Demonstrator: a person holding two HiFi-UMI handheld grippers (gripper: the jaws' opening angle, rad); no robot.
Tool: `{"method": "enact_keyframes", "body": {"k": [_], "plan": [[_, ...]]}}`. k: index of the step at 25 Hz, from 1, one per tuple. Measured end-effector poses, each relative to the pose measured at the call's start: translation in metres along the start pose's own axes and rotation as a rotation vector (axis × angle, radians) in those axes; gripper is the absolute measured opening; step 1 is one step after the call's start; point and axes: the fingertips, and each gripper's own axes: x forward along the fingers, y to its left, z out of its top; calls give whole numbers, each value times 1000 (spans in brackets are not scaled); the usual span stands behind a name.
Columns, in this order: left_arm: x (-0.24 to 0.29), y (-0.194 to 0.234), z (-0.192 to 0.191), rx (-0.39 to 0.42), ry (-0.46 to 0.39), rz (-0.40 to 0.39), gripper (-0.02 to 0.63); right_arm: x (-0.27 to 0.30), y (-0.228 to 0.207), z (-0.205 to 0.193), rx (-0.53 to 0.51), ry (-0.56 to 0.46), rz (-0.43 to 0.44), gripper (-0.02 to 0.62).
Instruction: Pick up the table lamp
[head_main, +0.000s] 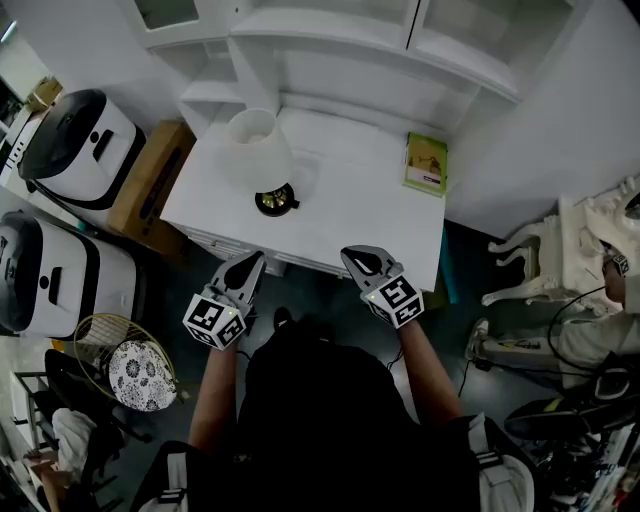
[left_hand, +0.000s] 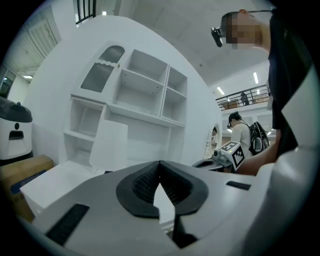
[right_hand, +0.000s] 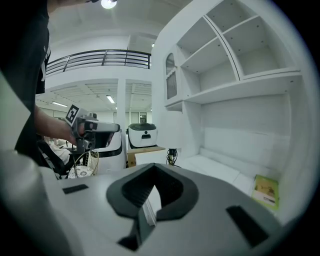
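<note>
Nothing is done yet. Both tools hang just short of the desk's near edge: the left gripper (head_main: 243, 272) and the right gripper (head_main: 365, 262) each have their jaws together on nothing. Ahead of the left one (the nearer tool), the table lamp (head_main: 258, 150) stands untouched on the white desk (head_main: 350, 200). Reaching, gripping and lifting all remain.

Ahead of the left gripper (head_main: 250, 265) and the right gripper (head_main: 360, 260) stands a white desk (head_main: 360, 205) under open shelving (head_main: 210, 95). Left of the left gripper sits a cardboard box (head_main: 150, 185), and right of the right gripper a carved white chair (head_main: 545, 250). The floor (head_main: 455, 300) is dark.
</note>
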Motion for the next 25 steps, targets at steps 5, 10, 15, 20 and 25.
{"method": "enact_keyframes", "body": {"k": [5,10,15,20,25], "plan": [[2,8,0,-15,-5,-2,11,6,0,3,-6,4,-4,6],[0,22,3,-24,-18,-12,11,19,3,2,-6,16,-12,6],[3,41,2,-37,-19,-36,11,32,8,10,-19,24,-22,6],[6,58,8,-32,-16,-83,11,43,10,14,-6,34,-63,7],[3,80,11,-38,-14,-115,11,62,15,19,2,46,-89,8]]}}
